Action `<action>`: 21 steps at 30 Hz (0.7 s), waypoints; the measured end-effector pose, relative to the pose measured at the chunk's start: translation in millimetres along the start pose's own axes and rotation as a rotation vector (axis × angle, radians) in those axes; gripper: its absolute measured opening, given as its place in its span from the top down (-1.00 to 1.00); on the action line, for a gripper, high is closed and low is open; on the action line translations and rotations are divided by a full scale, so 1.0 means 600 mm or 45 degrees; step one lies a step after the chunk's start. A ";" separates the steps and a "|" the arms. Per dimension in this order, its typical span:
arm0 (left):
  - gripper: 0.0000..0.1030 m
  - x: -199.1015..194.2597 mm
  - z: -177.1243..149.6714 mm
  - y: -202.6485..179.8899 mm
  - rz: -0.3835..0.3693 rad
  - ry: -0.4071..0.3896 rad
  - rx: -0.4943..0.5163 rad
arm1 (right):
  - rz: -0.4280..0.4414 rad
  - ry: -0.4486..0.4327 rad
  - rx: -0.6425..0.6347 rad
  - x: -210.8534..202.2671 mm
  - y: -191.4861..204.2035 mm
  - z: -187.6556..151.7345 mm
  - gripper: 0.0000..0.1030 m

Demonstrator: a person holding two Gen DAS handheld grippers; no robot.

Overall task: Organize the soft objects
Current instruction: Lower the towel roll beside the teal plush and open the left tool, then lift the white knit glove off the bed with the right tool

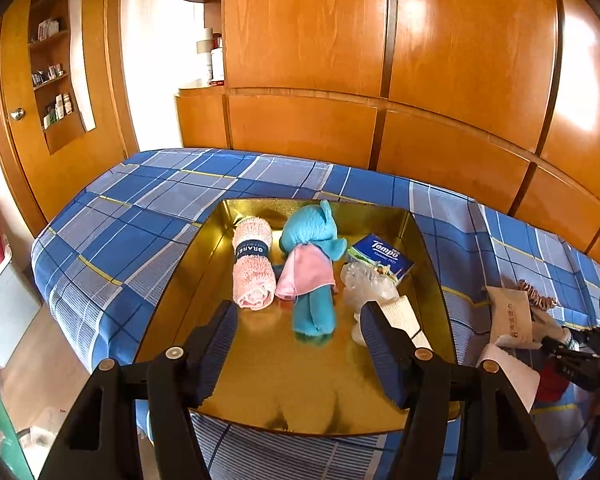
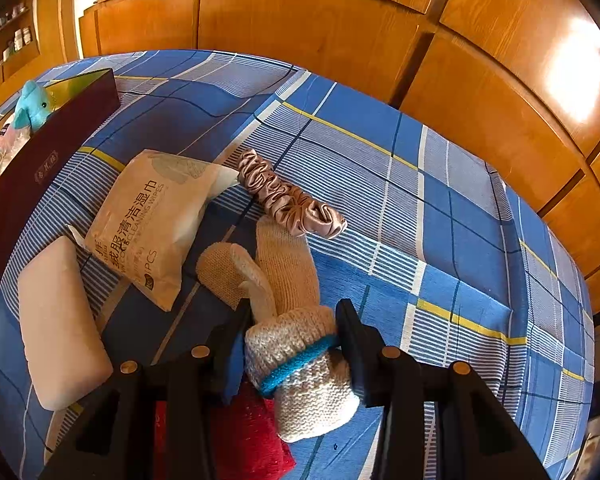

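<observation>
Right gripper [image 2: 292, 344] fingers were clamped on the knitted glove's [image 2: 288, 300] cuff on the bed [image 2: 440, 208], left gripper [image 1: 300, 344] fingers stood apart, empty, over the gold tray [image 1: 204, 280]; next move likely: carry glove into tray.

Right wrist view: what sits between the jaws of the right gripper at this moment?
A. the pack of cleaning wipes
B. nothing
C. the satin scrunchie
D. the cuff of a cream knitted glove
D: the right gripper has its jaws closed on the cuff of the cream knitted glove, while the scrunchie and the wipes pack lie apart on the bedspread.
</observation>
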State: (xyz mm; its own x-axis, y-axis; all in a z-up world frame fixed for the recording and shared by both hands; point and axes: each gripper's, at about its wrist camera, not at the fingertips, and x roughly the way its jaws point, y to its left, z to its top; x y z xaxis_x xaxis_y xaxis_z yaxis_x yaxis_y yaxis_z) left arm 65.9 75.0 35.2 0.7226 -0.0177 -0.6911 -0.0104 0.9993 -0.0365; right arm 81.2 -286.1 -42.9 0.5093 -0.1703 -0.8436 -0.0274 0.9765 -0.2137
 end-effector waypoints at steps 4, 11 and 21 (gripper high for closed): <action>-0.26 -0.004 -0.004 0.000 0.001 0.000 0.000 | -0.003 -0.001 -0.002 0.000 0.001 0.001 0.19; -0.26 -0.007 -0.011 0.001 0.007 0.004 0.004 | -0.014 -0.003 -0.015 0.001 0.003 0.001 0.19; -0.26 -0.009 -0.018 0.021 0.024 0.011 -0.016 | 0.005 -0.003 0.008 -0.006 0.003 0.004 0.24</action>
State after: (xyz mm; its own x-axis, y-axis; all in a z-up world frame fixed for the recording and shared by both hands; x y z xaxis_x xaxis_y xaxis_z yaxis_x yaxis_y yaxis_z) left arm 54.3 87.0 30.8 0.7163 0.0011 -0.6978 -0.0328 0.9989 -0.0321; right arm 81.2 -283.1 -38.9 0.5111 -0.1661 -0.8433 -0.0242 0.9780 -0.2073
